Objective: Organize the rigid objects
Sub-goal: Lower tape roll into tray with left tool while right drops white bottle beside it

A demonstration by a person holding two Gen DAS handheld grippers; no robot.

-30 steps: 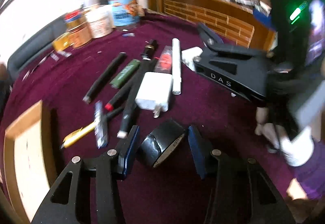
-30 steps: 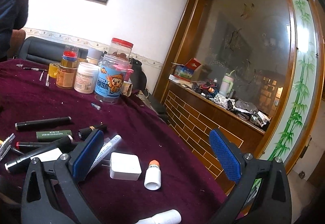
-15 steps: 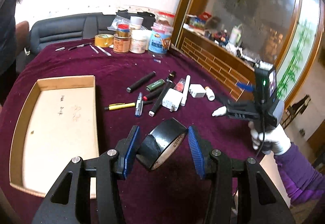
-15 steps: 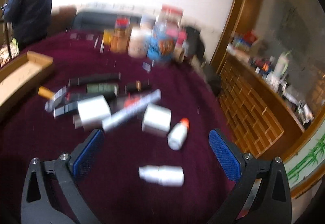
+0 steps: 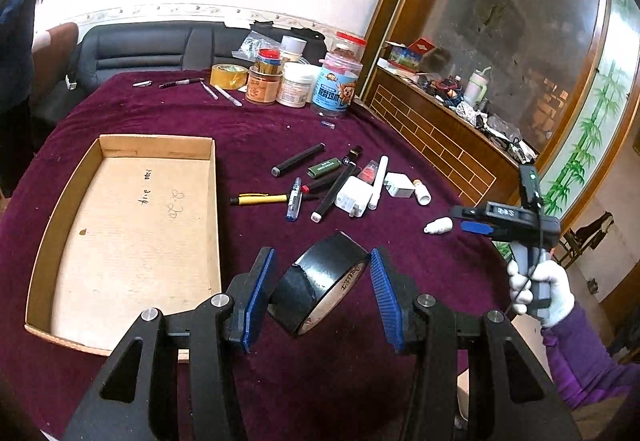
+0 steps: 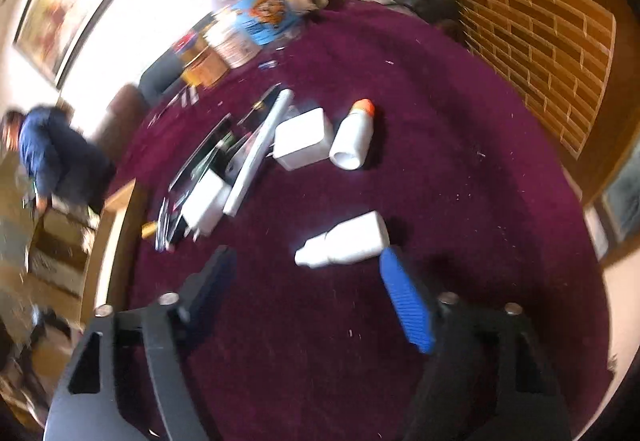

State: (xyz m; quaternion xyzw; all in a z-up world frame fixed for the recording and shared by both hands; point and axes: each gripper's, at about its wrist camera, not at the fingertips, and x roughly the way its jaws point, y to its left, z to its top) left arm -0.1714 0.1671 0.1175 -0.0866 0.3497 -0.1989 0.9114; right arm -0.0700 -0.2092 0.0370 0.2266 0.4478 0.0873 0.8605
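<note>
My left gripper (image 5: pixel 320 291) is shut on a black tape roll (image 5: pixel 320 291) and holds it above the purple table, right of an empty cardboard tray (image 5: pixel 120 225). Pens, markers, a white charger (image 5: pixel 352 197) and small white bottles (image 5: pixel 438 227) lie in a cluster beyond. My right gripper (image 6: pixel 308 293) is open and empty, tilted, just above a lying white bottle (image 6: pixel 344 241). It also shows in the left wrist view (image 5: pixel 476 225), held in a white-gloved hand. A second white bottle with an orange cap (image 6: pixel 354 137) and a white adapter (image 6: pixel 302 139) lie farther off.
Jars, a tape roll and tubs (image 5: pixel 296 85) stand at the table's far edge. A wooden brick-pattern cabinet (image 5: pixel 440 145) runs along the right. A black sofa (image 5: pixel 152 49) is behind the table. A person in blue (image 6: pixel 44 153) bends at the far left.
My left gripper has lifted the tape roll up and back from the cluster. My right gripper has dropped, rolled and come down over the lying white bottle.
</note>
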